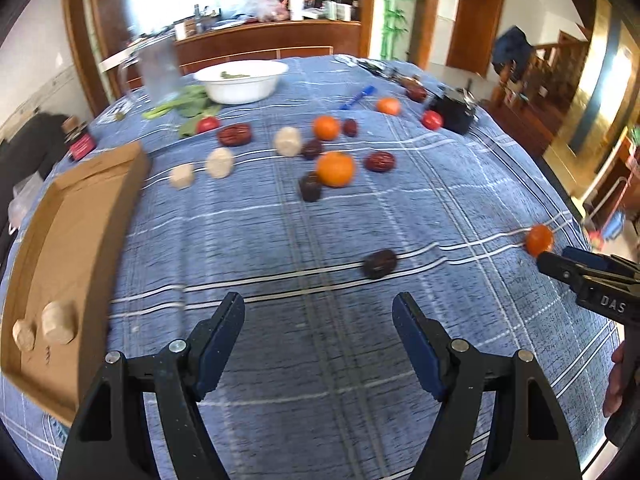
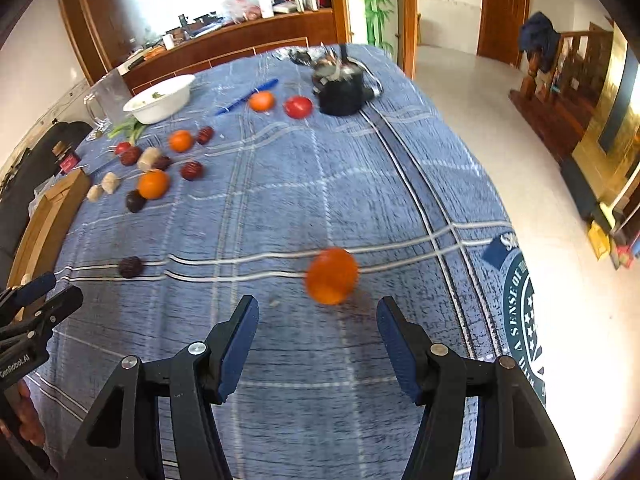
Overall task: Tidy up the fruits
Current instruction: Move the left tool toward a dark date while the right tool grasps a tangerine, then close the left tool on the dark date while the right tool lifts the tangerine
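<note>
A blue plaid cloth (image 1: pixel 280 240) covers the bench, with a wooden counter and doorways behind. A cardboard tray (image 1: pixel 76 240) at the cloth's left edge holds two pale lumps (image 1: pixel 58 322); three more pale lumps (image 1: pixel 219 162) lie just beyond the tray's far corner. Four oranges show: three farther out from the tray among the dark dates, and one orange (image 2: pixel 331 276) well away, just ahead of the right gripper (image 2: pixel 318 344). Its fingers stand apart, holding nothing. The left gripper (image 1: pixel 319 340) is likewise spread and empty, a lone date (image 1: pixel 379 264) ahead of it. Two tomatoes (image 1: pixel 208 124) and one white bowl (image 1: pixel 240 80) sit beyond the tray.
</note>
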